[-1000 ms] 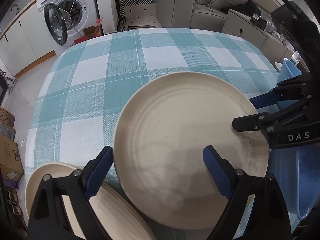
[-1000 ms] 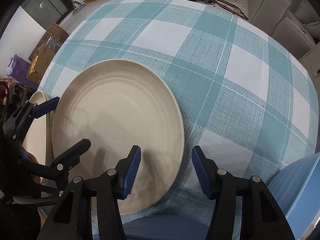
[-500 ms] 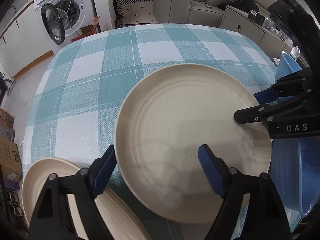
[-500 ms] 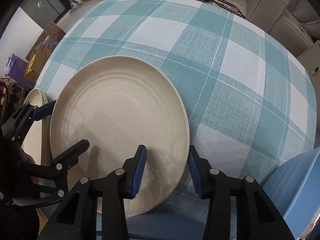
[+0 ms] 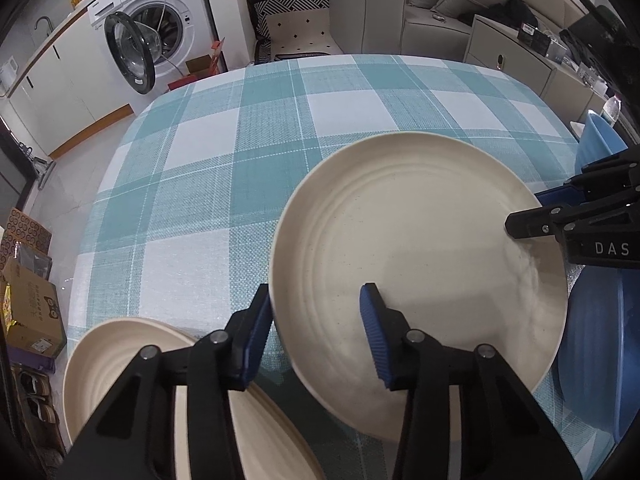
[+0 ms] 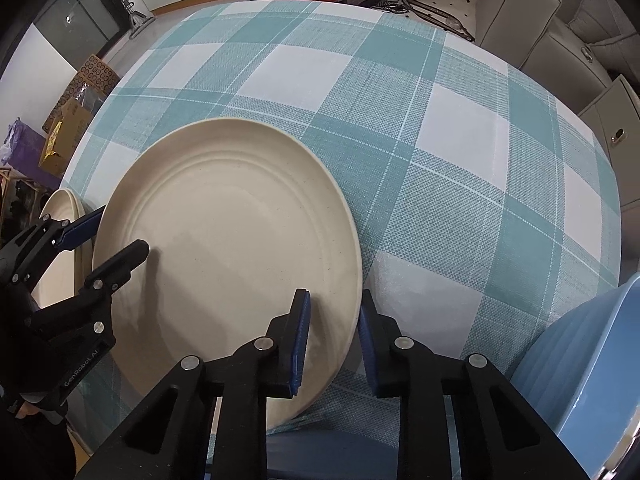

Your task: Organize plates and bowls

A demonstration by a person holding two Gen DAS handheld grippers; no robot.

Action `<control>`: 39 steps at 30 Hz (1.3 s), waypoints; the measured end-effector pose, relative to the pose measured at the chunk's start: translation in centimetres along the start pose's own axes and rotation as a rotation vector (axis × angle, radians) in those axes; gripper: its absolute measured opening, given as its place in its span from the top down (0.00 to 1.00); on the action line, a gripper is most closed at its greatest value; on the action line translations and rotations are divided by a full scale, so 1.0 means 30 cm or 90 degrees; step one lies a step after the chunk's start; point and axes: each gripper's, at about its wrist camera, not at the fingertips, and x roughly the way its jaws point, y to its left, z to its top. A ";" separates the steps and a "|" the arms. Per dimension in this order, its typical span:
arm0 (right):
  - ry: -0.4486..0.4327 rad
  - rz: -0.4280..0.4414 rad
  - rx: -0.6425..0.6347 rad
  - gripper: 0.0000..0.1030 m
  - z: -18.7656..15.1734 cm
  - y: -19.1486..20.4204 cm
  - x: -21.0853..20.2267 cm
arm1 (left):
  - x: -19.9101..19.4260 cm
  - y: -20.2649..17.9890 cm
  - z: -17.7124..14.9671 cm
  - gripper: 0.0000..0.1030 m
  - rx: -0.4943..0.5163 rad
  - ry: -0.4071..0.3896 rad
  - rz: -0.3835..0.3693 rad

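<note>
Grippers, two, jaws just closing: left gripper [image 5: 316, 332] and right gripper [image 6: 334, 340] each straddle one cream plate's [image 5: 420, 256] rim, not visibly pinching; second cream plate [image 5: 120, 360] nearby.

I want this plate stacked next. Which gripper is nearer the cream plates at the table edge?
Left. The left gripper straddles the rim of the big plate right beside that stack; the right gripper straddles the opposite rim, farther off. Both jaws have just been closing.
</note>
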 end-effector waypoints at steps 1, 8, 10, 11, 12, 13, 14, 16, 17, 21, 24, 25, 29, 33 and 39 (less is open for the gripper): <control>-0.002 -0.001 0.001 0.77 0.004 -0.002 -0.001 | -0.001 0.002 0.001 0.59 -0.002 -0.001 -0.001; -0.022 -0.007 0.005 0.78 0.015 0.000 -0.036 | -0.031 0.010 0.011 0.60 -0.013 -0.024 0.003; -0.029 -0.007 0.005 0.78 0.018 0.003 -0.048 | -0.042 0.016 0.016 0.60 -0.018 -0.034 0.003; -0.033 -0.006 0.006 0.78 0.019 0.007 -0.055 | -0.049 0.021 0.019 0.60 -0.023 -0.039 0.003; -0.038 -0.006 0.007 0.78 0.016 0.001 -0.065 | -0.057 0.026 0.021 0.60 -0.027 -0.045 0.003; -0.042 -0.006 0.007 0.78 0.018 0.000 -0.072 | -0.063 0.031 0.025 0.60 -0.032 -0.050 0.003; -0.046 -0.006 0.006 0.78 0.023 -0.003 -0.079 | -0.070 0.034 0.027 0.60 -0.034 -0.055 0.005; -0.052 -0.005 0.007 0.78 0.029 0.000 -0.091 | -0.086 0.041 0.031 0.60 -0.037 -0.065 0.010; -0.056 -0.004 0.007 0.78 0.033 0.004 -0.098 | -0.092 0.044 0.032 0.60 -0.038 -0.070 0.012; -0.073 -0.004 0.009 0.78 0.043 0.014 -0.130 | -0.124 0.055 0.038 0.60 -0.049 -0.088 0.016; -0.089 -0.005 0.005 0.80 0.050 0.030 -0.153 | -0.151 0.063 0.039 0.60 -0.053 -0.107 0.020; -0.093 -0.005 0.005 0.81 0.049 0.034 -0.161 | -0.160 0.066 0.039 0.60 -0.055 -0.112 0.021; -0.107 -0.003 0.003 0.85 0.038 0.042 -0.196 | -0.187 0.075 0.036 0.60 -0.058 -0.126 0.023; -0.113 0.006 0.003 0.89 0.027 0.050 -0.229 | -0.217 0.089 0.029 0.60 -0.067 -0.139 0.021; -0.119 0.013 -0.009 0.89 0.017 0.086 -0.274 | -0.271 0.116 0.004 0.60 -0.076 -0.157 0.028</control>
